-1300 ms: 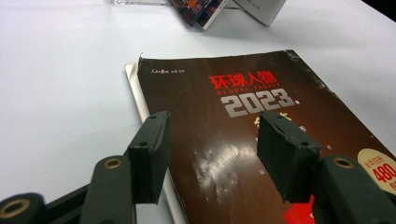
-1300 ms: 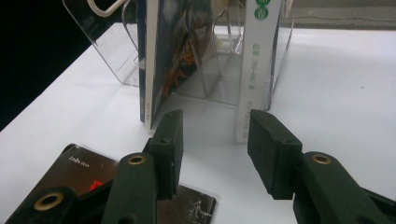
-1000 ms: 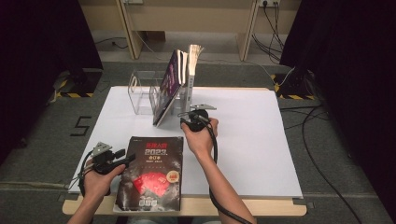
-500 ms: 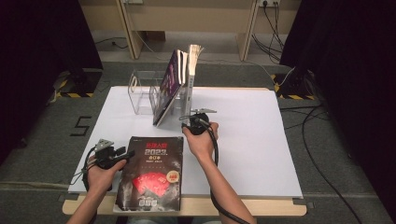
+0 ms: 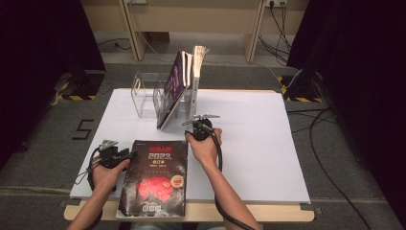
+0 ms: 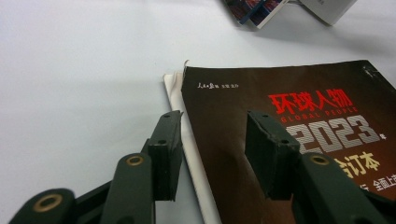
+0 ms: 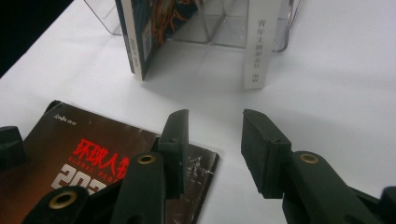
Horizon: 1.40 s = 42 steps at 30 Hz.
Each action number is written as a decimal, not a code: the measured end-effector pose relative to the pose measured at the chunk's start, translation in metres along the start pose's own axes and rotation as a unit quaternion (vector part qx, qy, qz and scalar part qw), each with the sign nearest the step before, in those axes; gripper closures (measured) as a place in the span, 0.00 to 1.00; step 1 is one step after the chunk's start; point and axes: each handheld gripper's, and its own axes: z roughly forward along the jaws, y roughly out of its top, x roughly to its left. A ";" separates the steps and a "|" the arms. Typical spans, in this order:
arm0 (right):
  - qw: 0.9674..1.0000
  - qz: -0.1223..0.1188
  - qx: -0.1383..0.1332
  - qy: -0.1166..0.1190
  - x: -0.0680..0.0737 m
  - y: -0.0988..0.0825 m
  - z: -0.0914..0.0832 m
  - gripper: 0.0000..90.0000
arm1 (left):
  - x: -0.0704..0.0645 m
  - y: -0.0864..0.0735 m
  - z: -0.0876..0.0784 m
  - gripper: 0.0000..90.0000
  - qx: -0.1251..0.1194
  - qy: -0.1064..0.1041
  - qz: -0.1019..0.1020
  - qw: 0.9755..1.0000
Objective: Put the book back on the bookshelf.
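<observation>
High view: black magazine (image 5: 154, 179) lies flat at the tabletop's (image 5: 258, 143) 6 o'clock edge. Left hand-held gripper (image 5: 130, 154) at its 9 o'clock edge, jaws half open, just been closing, straddling that edge without pressing. Right hand-held gripper (image 5: 191, 123) at its 1 o'clock corner, half open, gripping nothing. Book rack (image 5: 143, 96) at 12 o'clock.

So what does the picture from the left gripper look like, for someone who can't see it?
Two black gripper fingers stand open on either side of the left edge of a dark book with red and silver writing, lying flat on a white table. More books lean at the far top edge.
</observation>
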 end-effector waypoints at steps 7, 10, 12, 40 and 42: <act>1.000 0.004 0.015 0.000 -0.002 -0.004 0.009 0.69 | 0.002 -0.001 0.002 0.62 0.004 0.000 -0.010 1.000; 1.000 0.004 0.021 0.002 -0.003 -0.006 0.012 0.69 | 0.002 -0.001 0.003 0.62 0.005 -0.001 -0.013 1.000; 1.000 0.006 0.025 0.003 -0.003 -0.007 0.014 0.69 | 0.002 -0.002 0.003 0.62 0.005 -0.003 -0.015 1.000; 0.998 0.005 0.055 0.005 -0.002 -0.012 0.034 0.69 | 0.003 -0.002 0.003 0.63 0.007 -0.012 -0.030 0.999; 0.998 0.004 0.056 0.006 -0.001 -0.012 0.034 0.69 | 0.003 -0.002 0.003 0.63 0.007 -0.012 -0.030 0.999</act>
